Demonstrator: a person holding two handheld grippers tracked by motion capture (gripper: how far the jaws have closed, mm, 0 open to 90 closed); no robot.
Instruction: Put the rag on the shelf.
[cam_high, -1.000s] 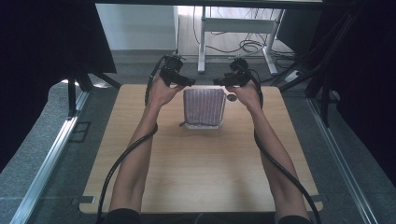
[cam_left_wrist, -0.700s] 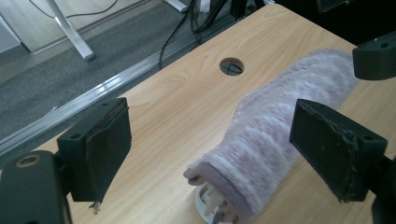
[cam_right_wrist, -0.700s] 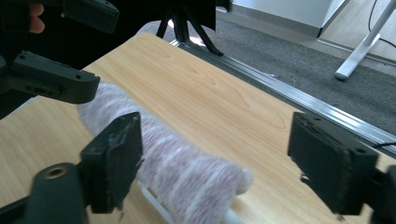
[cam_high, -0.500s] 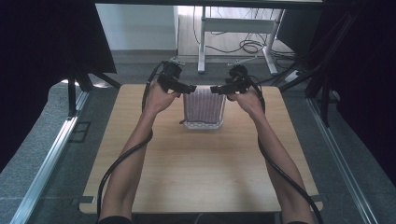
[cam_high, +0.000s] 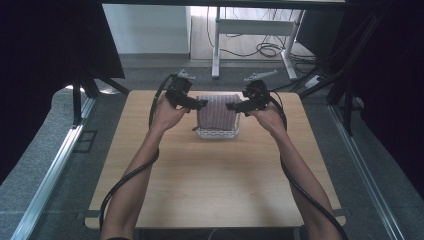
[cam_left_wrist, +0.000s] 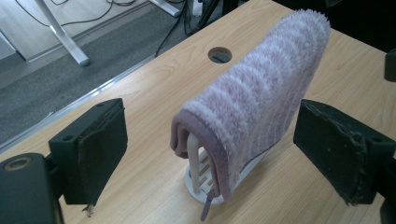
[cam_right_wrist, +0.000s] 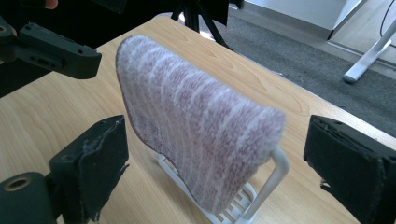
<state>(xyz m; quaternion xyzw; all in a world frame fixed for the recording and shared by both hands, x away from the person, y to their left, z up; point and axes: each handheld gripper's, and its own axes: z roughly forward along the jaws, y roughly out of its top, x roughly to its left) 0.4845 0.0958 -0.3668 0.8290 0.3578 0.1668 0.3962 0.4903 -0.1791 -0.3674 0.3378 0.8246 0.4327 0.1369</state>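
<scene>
A light wooden tabletop (cam_high: 215, 185) fills the middle of the high view, with grey floor on both sides. Toward its far edge stands a small white rack (cam_high: 217, 133) with a purple and white striped towel (cam_high: 218, 111) draped over its top bar, hanging down both faces.

A person's 2 forearms reach in from the near edge. The left gripper (cam_high: 196, 104) is held just left of the towel's upper corner, and the right gripper (cam_high: 234, 106) just right of the other corner; both are raised above the tabletop, and whether they touch the cloth cannot be told from above.

In the left gripper view, the left gripper (cam_left_wrist: 212, 154) has its jaws spread wide, with the towel's (cam_left_wrist: 261, 100) hemmed end and the rack's (cam_left_wrist: 198, 179) white post standing between them, apart from both pads. A round hole (cam_left_wrist: 220, 54) sits in the tabletop beyond the towel, near the far edge.

In the right gripper view, the right gripper (cam_right_wrist: 219, 165) also has its jaws spread wide, the towel's (cam_right_wrist: 196, 121) other end between them, untouched. The rack's (cam_right_wrist: 268, 184) curved white bar shows under the cloth.

The near half of the tabletop is bare wood, as are the strips left and right of the rack.
</scene>
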